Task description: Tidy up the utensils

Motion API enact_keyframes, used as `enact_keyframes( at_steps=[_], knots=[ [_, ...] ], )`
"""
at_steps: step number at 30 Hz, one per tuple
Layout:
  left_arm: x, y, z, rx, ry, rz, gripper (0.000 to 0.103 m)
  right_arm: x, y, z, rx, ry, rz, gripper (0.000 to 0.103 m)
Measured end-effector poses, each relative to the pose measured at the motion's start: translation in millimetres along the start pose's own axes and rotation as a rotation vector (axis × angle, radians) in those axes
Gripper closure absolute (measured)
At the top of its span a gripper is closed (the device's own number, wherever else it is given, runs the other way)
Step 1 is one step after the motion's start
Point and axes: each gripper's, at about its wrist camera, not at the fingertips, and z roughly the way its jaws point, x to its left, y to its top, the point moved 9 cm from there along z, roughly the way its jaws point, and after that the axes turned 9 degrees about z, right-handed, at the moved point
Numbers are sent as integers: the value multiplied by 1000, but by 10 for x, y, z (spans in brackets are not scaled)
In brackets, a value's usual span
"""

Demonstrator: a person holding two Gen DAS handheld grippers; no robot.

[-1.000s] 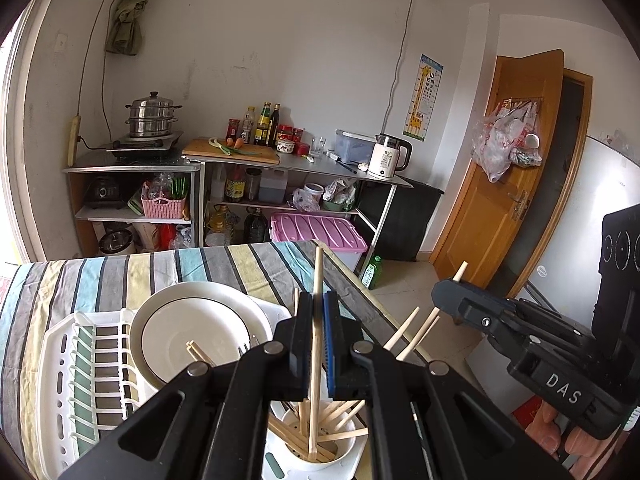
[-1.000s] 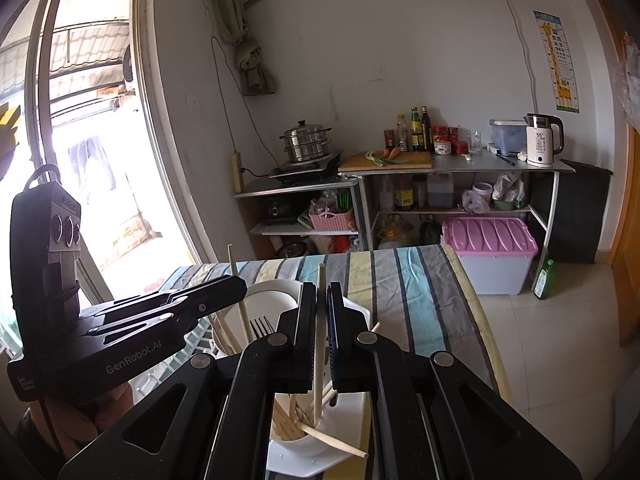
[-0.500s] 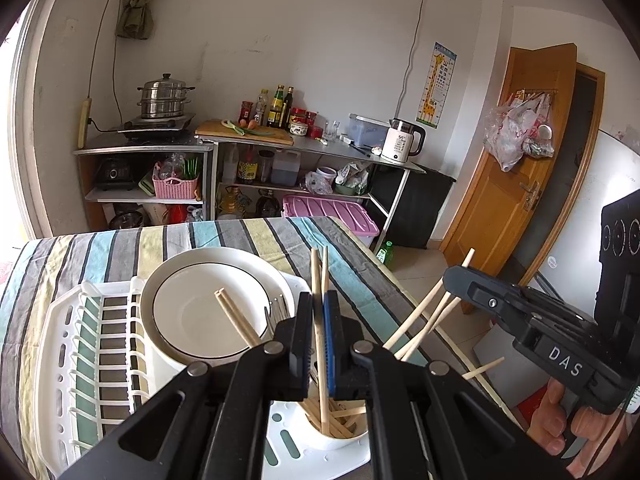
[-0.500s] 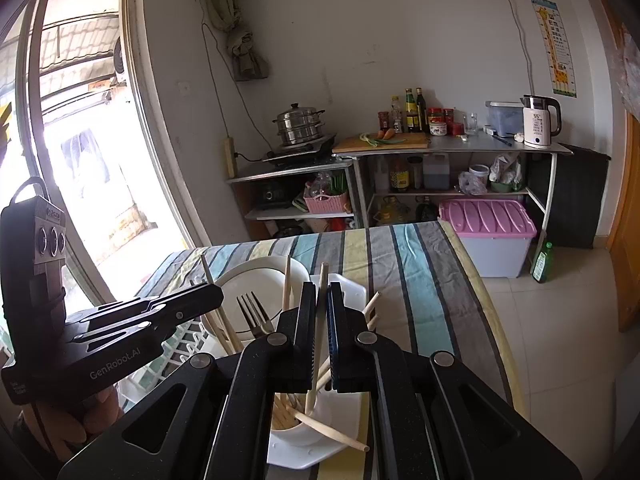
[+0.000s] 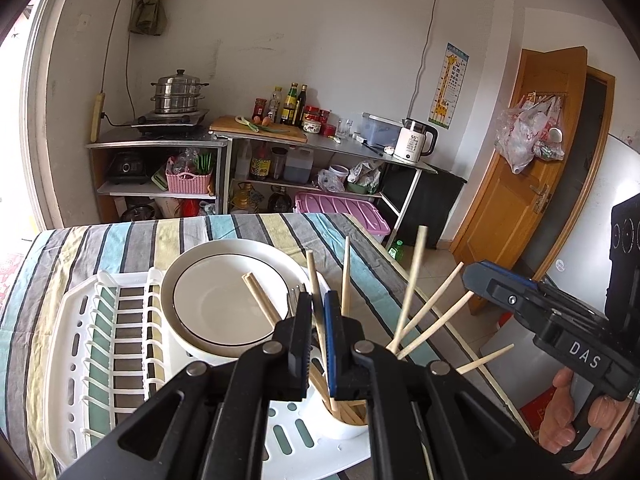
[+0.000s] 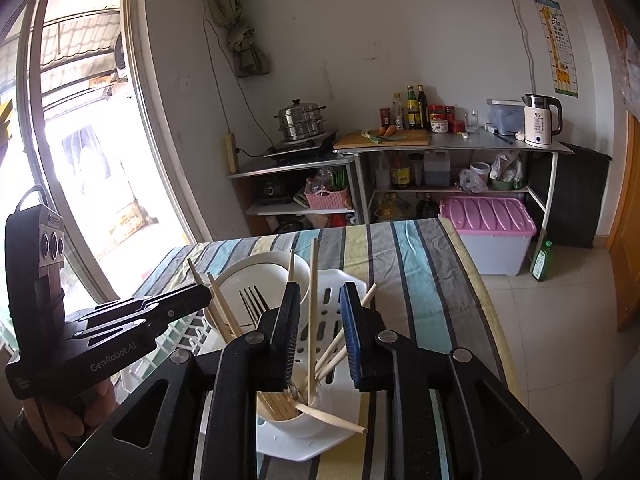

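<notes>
Chopsticks make up most of what stands in the white utensil cup, which sits at the near corner of the white dish rack on the striped tabletop. Several sticks already lean out of the cup at loose angles, a fork stands among them with its tines up, and one stick lies across the cup's rim, poking out to the side. A white bowl rests in the rack just behind the cup.

Right claw hangs directly over the cup and its jaws are opening; the upright chopstick between them is no longer pressed by the pads and appears to have its lower end down in the cup. Left claw is closed on another chopstick, held nearly upright above the same cup.

By this reading the sorting is well on: most utensils are gathered in the cup. What looks left is lowering and releasing the left stick, and perhaps tidying the one lying over the rim. No loose utensils show elsewhere on the cloth.
</notes>
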Motion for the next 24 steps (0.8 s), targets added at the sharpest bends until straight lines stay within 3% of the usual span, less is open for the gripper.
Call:
enact_keyframes(
  at_steps=[8,12,24],
  knots=[
    [30,-79,-236,-16,39,12,95,22,-68,-210,-18,15,3,79],
    [61,-172,-441,-32,52,-1,83,50,-177,-383,-28,24,2,72],
    [20,-828,-1141,-36,128,-21,67,291,-794,-990,-39,35,-42,58]
  ],
)
